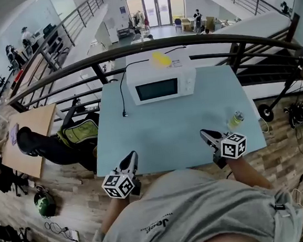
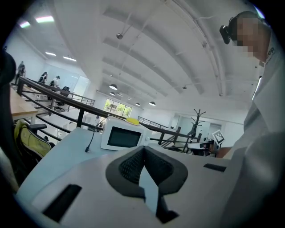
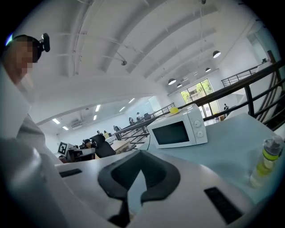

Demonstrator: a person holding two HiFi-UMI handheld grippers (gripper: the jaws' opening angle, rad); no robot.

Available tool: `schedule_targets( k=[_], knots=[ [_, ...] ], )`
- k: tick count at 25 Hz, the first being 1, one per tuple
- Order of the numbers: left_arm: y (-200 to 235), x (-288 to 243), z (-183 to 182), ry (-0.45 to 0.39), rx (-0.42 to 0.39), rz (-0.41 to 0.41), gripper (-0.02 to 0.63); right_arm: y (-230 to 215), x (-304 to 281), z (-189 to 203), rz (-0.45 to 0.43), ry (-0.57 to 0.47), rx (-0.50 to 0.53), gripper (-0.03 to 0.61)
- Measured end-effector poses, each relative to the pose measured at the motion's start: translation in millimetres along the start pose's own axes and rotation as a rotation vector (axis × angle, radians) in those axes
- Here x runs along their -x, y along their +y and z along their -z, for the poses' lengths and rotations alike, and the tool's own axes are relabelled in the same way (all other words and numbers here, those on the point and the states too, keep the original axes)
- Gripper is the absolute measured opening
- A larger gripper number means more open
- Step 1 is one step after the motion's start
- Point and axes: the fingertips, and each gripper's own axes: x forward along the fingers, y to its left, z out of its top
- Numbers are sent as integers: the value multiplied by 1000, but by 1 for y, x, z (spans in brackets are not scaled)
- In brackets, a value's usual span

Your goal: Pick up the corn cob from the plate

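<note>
A yellow thing lies on top of the white microwave at the far side of the pale blue table; it is too small to tell a plate from a corn cob. It also shows as a yellow sliver in the left gripper view and as a yellow spot in the right gripper view. My left gripper is at the table's near edge on the left, shut and empty. On the right of that edge my right gripper is shut too, with nothing in it. Both point toward the microwave.
A small bottle with a yellow-green label stands near the table's right edge, close to my right gripper, and shows in its view too. The microwave's black cord trails over the table's left part. A dark railing runs behind the table.
</note>
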Motion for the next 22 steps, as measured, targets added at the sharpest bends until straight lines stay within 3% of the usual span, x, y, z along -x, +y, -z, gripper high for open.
schedule_targets(
  k=[7,12,18,22],
  knots=[
    [-25,-68,-17,-19,18,-93,12,-69,-23,-58,-119,1,34,14],
    [-50,-106,-31,-10,-17,-120,12,-102,-28,-73,-176,8,42,14],
    [-38,-136,-38,12,-26,-146,12,-134,-46,-81,-170,4,31,14],
    [-17,-154,-44,24,-24,-106,12,-141,-57,-86,-123,6,63,14]
  ],
)
